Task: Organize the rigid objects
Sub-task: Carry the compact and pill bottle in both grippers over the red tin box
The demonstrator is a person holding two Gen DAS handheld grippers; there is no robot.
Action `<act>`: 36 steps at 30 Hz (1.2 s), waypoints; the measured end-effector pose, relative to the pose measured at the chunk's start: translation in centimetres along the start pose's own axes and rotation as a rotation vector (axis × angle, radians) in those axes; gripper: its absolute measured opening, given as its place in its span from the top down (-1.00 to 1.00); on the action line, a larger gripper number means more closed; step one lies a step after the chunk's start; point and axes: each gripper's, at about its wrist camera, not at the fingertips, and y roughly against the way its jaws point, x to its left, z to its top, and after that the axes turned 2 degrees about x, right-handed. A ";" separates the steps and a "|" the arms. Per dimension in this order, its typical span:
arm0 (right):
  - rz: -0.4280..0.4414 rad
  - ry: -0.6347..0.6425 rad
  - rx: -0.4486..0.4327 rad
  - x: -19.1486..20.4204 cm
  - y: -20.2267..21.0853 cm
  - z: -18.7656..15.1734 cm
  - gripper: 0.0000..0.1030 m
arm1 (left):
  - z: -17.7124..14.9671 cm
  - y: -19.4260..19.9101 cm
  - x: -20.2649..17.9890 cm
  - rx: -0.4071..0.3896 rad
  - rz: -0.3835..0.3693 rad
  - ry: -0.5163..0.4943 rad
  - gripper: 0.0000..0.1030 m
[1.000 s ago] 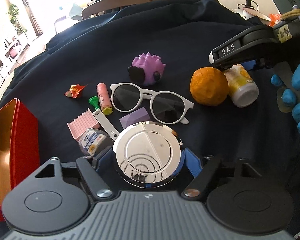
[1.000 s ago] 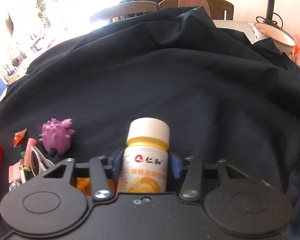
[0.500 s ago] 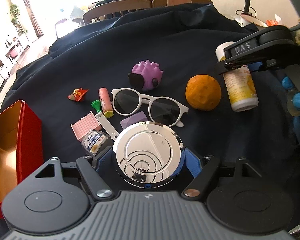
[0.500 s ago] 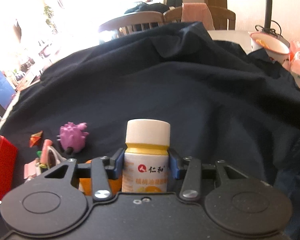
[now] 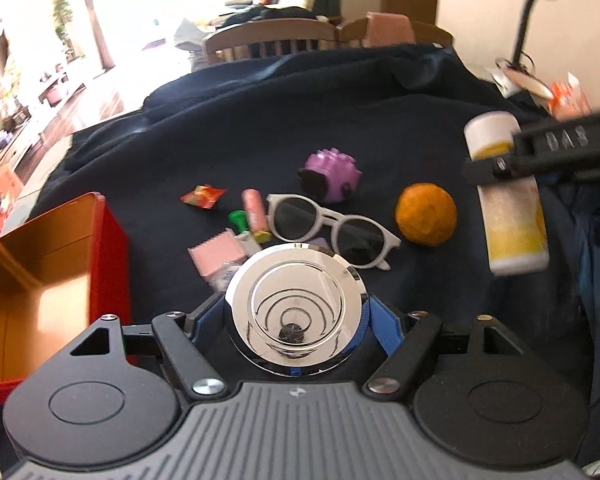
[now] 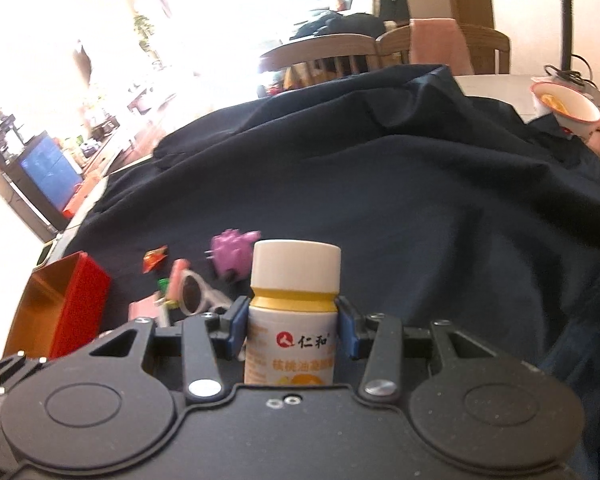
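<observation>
My left gripper [image 5: 296,312] is shut on a shiny round metal tin [image 5: 296,304] and holds it above the dark cloth. My right gripper [image 6: 292,324] is shut on a white pill bottle [image 6: 294,312] with a yellow label, lifted off the cloth; the bottle also shows in the left wrist view [image 5: 508,196]. An open red box [image 5: 56,276] stands at the left; it also shows in the right wrist view [image 6: 60,304]. On the cloth lie white sunglasses [image 5: 332,228], a purple spiky toy [image 5: 332,174], an orange [image 5: 426,214] and small items.
A dark blue cloth [image 6: 380,184] covers the table. A candy wrapper [image 5: 202,196], a pink tube [image 5: 254,210] and a pink comb [image 5: 218,254] lie near the sunglasses. Chairs [image 5: 268,38] stand behind the table. A bowl [image 6: 564,106] and a lamp sit at the far right.
Both grippers have risen. My right gripper has lifted the pill bottle up off the cloth beside the orange. The red box has come further into both views.
</observation>
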 end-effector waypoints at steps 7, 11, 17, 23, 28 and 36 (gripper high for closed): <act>0.061 0.052 0.008 3.9 1.4 0.3 0.14 | 0.6 2.7 4.0 -0.019 0.028 0.098 -0.48; 0.090 0.101 0.007 7.1 2.0 0.8 0.13 | 0.7 4.3 7.1 -0.030 0.034 0.133 -0.48; 0.109 0.160 0.022 12.9 1.7 0.7 0.13 | 0.4 5.4 12.2 -0.038 0.031 0.156 -0.48; 0.106 0.203 0.052 18.7 -0.2 0.3 0.14 | -0.1 5.2 17.9 -0.035 0.025 0.208 -0.48; 0.122 0.222 0.063 22.9 -1.7 0.2 0.14 | -0.1 4.6 22.8 -0.034 0.040 0.268 -0.48; 0.131 0.224 0.082 28.3 -5.5 0.7 0.14 | 1.1 3.2 27.9 -0.055 0.034 0.260 -0.48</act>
